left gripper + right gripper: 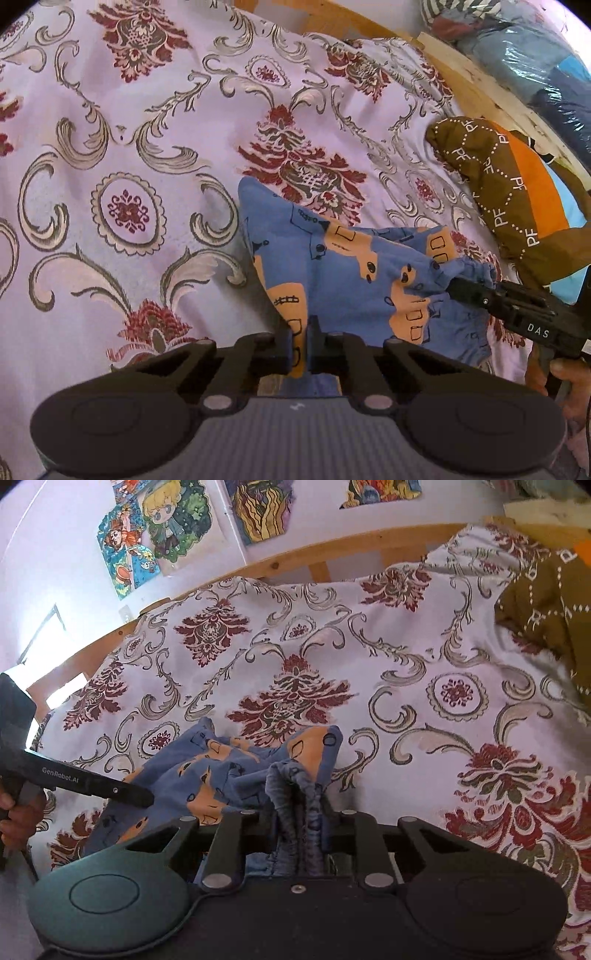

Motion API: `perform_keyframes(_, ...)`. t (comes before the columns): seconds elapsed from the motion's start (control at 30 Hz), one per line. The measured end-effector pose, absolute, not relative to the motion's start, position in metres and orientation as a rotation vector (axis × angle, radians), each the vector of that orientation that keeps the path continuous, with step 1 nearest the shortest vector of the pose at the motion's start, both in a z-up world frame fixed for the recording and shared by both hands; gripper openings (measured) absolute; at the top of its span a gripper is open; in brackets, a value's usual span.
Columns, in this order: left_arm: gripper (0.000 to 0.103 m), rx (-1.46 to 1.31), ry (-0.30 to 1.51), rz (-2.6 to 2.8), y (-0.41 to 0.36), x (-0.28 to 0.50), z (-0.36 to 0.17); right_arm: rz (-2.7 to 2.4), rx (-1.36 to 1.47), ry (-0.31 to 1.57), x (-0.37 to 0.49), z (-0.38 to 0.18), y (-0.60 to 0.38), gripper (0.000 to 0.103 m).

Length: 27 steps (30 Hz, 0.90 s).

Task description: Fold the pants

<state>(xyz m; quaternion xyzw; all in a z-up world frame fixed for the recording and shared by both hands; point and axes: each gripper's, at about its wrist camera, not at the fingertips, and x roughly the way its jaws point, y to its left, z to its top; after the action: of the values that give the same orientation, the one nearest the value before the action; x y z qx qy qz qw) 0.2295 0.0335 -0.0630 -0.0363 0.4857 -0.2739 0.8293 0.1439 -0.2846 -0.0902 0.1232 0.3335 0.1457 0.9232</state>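
Note:
Small blue pants (343, 266) with orange house prints hang bunched just above the patterned bedspread (129, 155). My left gripper (301, 343) is shut on one edge of the pants. My right gripper (301, 812) is shut on the gathered elastic waistband (295, 794). In the left wrist view the right gripper (469, 286) comes in from the right and pinches the waistband. In the right wrist view the left gripper (144, 797) comes in from the left at the pants (229, 771).
A brown, orange and blue pillow (517, 192) lies at the right of the bed. A wooden bed frame (332, 550) runs along the far side, with posters (155, 528) on the wall behind. Plastic-wrapped bundles (535, 55) sit beyond the frame.

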Motion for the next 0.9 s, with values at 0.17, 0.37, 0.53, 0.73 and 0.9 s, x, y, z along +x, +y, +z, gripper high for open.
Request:
perform_keyframes(0.17, 0.006, -0.058, 0.99, -0.587, 0.03, 0.224, -0.055, 0.29, 0.219, 0.65, 0.14, -0.082, -0.282, 0.021)
perform_keyframes(0.37, 0.006, -0.076, 0.962, -0.582, 0.019, 0.225, -0.039, 0.273, 0.211, 0.604, 0.144, -0.069, -0.29, 0.021)
perform_keyframes(0.53, 0.006, -0.092, 0.94, -0.565, 0.004, 0.242, -0.027, 0.263, 0.205, 0.577, 0.165, -0.055, -0.303, 0.021)
perform_keyframes(0.73, 0.006, -0.172, 0.896, -0.556, -0.002, 0.28, -0.023, 0.258, 0.193, 0.575, 0.209, -0.045, -0.316, 0.021)
perform_keyframes(0.9, 0.006, -0.248, 0.883, -0.557, 0.003, 0.305, -0.035, 0.262, 0.187, 0.608, 0.242, -0.048, -0.32, 0.021)
